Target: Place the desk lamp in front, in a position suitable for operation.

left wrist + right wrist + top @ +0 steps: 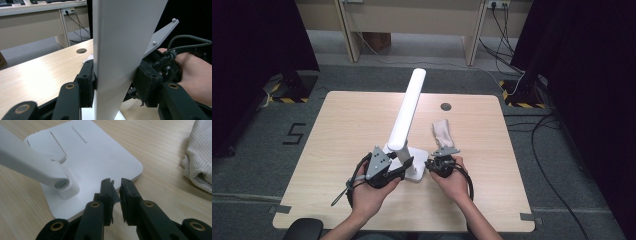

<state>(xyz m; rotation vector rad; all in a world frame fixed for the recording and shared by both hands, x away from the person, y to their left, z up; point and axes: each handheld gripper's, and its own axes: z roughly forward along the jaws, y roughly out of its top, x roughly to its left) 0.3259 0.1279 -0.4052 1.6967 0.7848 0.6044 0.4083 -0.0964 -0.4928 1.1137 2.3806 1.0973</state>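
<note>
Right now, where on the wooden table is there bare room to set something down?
The left half of the light wooden table is bare, as is the right edge beyond the crumpled white cloth. It is crowded at near centre: the white desk lamp, left gripper and right gripper.
</note>
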